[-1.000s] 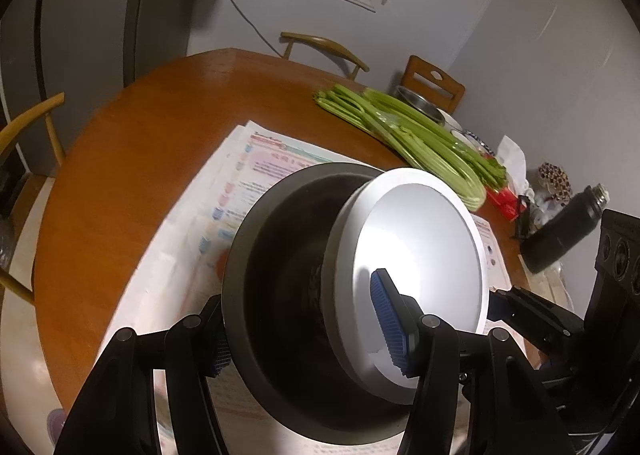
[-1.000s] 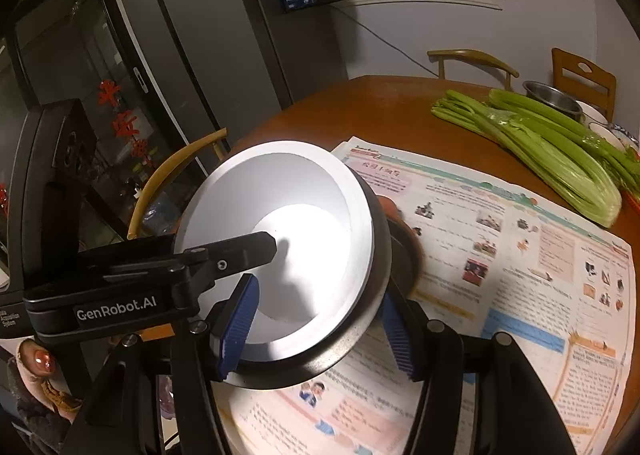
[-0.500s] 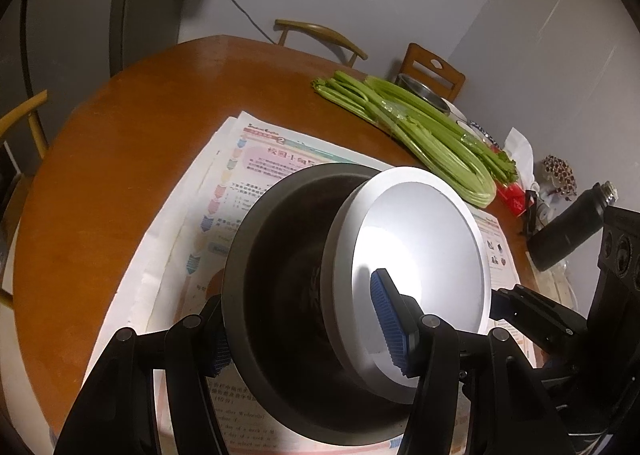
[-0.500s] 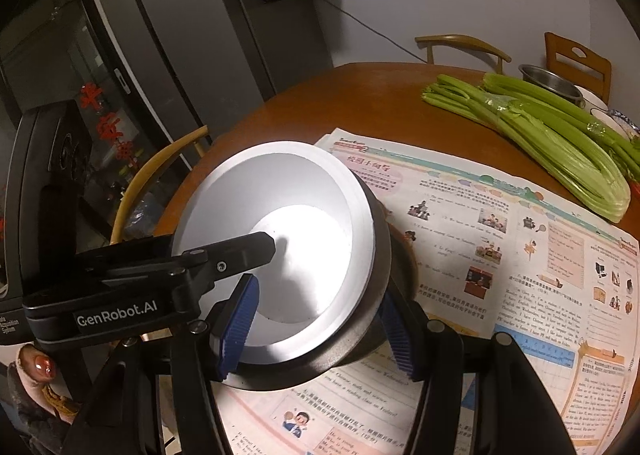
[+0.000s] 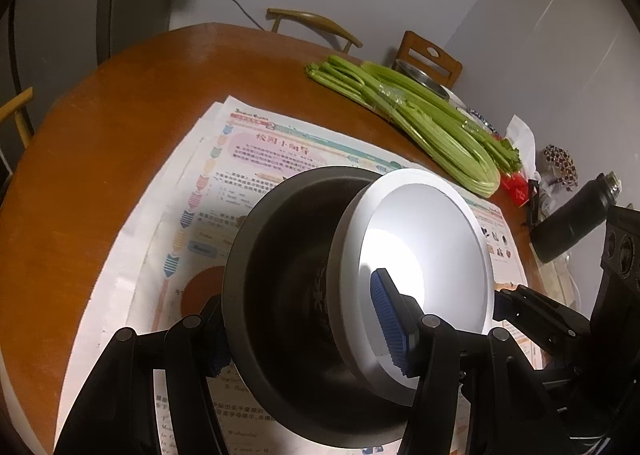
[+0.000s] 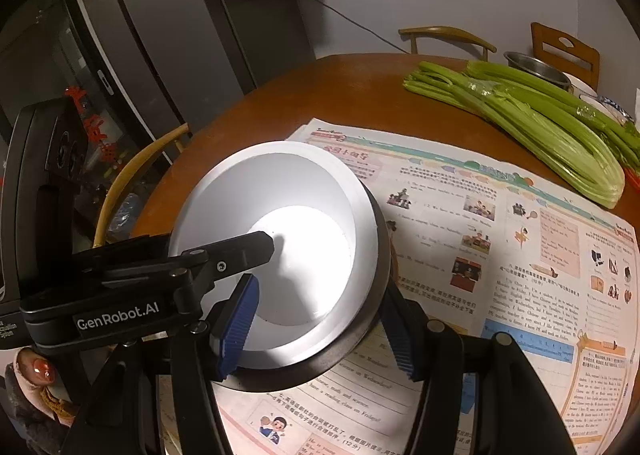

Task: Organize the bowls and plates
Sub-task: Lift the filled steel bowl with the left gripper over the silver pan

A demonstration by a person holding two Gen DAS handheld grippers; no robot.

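White bowl [image 6: 280, 239] inside dark bowl [image 5: 280, 255]

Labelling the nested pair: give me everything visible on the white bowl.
The white bowl is plain, smooth and matte, plastic or ceramic by its look, with a flat round bottom, sloped wall and a broad flat rim. It looks empty. It sits tilted inside a larger dark bowl, leaning to one side of it, both above the newspaper. The left tongs and right tongs each clamp the two walls together, one blue pad inside the white bowl, the other outside the dark one.
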